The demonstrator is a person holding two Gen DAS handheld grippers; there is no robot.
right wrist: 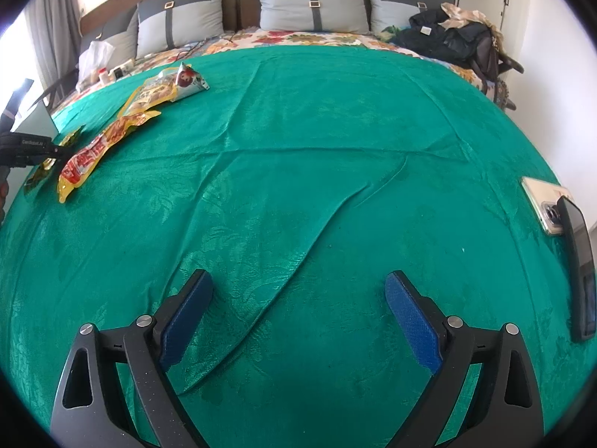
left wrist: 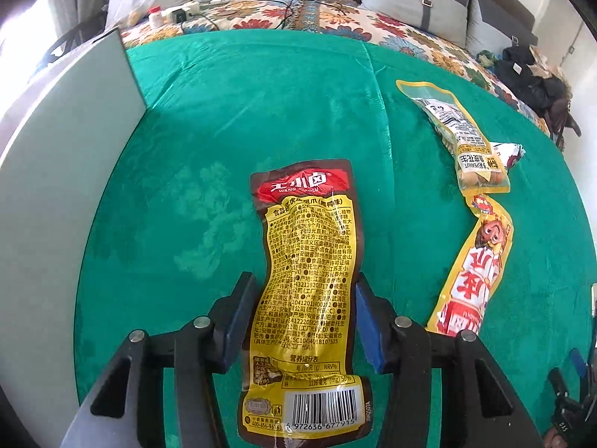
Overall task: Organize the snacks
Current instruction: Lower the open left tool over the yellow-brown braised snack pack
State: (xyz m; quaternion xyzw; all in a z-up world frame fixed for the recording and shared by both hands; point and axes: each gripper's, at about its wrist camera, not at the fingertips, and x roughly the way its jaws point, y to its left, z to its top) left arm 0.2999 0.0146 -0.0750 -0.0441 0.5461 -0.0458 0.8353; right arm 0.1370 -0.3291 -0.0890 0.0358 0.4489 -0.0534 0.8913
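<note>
A long yellow-and-brown snack packet (left wrist: 306, 224) with a red logo and a barcode lies lengthwise between the blue pads of my left gripper (left wrist: 304, 278), which press on its two long edges. In the right wrist view this gripper (right wrist: 33, 145) shows at the far left over the same packet (right wrist: 37, 175). Further right lie a red-and-yellow packet (left wrist: 474, 272) (right wrist: 97, 153), a clear peanut packet (left wrist: 466, 138) (right wrist: 153, 93) and a small white-and-red packet (left wrist: 509, 153) (right wrist: 188, 78). My right gripper (right wrist: 298, 287) stands open above bare green cloth (right wrist: 298, 130), holding nothing.
A pale flat panel (left wrist: 74, 130) stands at the cloth's left edge. Two phones (right wrist: 544, 205) (right wrist: 578, 268) lie at its right edge. Behind are a floral bedspread (left wrist: 261, 15), pillows (right wrist: 309, 3), a plastic bag (right wrist: 95, 56), small bottles and dark clothes (right wrist: 455, 37).
</note>
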